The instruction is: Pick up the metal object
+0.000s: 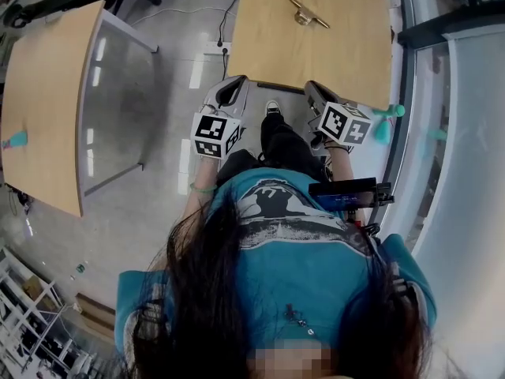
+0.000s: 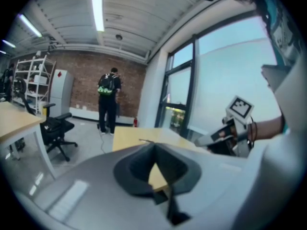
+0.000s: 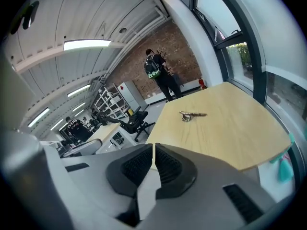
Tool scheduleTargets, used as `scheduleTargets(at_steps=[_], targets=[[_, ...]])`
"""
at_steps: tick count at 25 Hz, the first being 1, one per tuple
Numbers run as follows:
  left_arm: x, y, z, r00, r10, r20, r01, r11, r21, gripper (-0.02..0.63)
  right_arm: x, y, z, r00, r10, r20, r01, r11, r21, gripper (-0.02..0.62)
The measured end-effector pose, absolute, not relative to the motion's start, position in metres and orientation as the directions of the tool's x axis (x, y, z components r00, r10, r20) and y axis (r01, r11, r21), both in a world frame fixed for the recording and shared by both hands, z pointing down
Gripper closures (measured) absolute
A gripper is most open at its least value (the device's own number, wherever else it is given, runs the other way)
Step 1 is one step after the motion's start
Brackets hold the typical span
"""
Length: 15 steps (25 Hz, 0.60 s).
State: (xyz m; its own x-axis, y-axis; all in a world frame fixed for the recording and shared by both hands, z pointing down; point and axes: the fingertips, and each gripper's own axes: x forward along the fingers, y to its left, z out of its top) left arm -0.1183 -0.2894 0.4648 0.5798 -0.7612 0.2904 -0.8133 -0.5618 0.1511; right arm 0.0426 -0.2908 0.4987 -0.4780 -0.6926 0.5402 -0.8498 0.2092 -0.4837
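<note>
Currently, the metal object (image 1: 306, 14) lies untouched on the table (image 1: 347, 54).

Metal object (image 1: 308, 13) on wooden table (image 1: 335, 58)

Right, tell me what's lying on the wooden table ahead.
Only the metal object lies on the table, toward its far side. The right gripper covers part of its near edge.
</note>
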Motion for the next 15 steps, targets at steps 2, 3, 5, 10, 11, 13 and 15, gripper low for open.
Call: scheduleTargets(at_steps=[2,3,5,10,11,13,15], targets=[[-0.113,-0.317,0.463,0.556,-0.780,0.288,-0.831,-0.535,0.155,0.603,0.054,-0.323,0.501,-0.476,-0.682,0.555,-0.861,0.235,-0.451,0.571],[-0.109,-0.330,0.462,0.547,-0.786,0.288,-0.837,-0.524,0.157,0.603,0.060,-0.338,0.504,-0.476,-0.674,0.566,-0.867,0.251,-0.430,0.571],[-0.099,-0.354,0.461,0.535,-0.791,0.296,-0.844,-0.513,0.154,0.603,0.070,-0.368,0.512,-0.472,-0.650,0.595,-0.878,0.287,-0.382,0.571],[-0.082,-0.395,0.467,0.501,-0.801,0.327,-0.865,-0.478,0.154,0.603,0.090,-0.438,0.540,-0.447,-0.597,0.666,-0.889,0.378,-0.257,0.569],[-0.081,-0.400,0.470,0.491,-0.804,0.336,-0.871,-0.467,0.154,0.603,0.092,-0.452,0.546,-0.444,-0.590,0.675,-0.887,0.398,-0.235,0.569],[-0.081,-0.408,0.475,0.467,-0.809,0.356,-0.884,-0.442,0.153,0.603,0.094,-0.477,0.558,-0.440,-0.574,0.690,-0.876,0.442,-0.191,0.569],[-0.084,-0.413,0.481,0.438,-0.816,0.377,-0.899,-0.411,0.153,0.603,0.092,-0.500,0.573,-0.434,-0.554,0.711,-0.861,0.488,-0.145,0.563]])
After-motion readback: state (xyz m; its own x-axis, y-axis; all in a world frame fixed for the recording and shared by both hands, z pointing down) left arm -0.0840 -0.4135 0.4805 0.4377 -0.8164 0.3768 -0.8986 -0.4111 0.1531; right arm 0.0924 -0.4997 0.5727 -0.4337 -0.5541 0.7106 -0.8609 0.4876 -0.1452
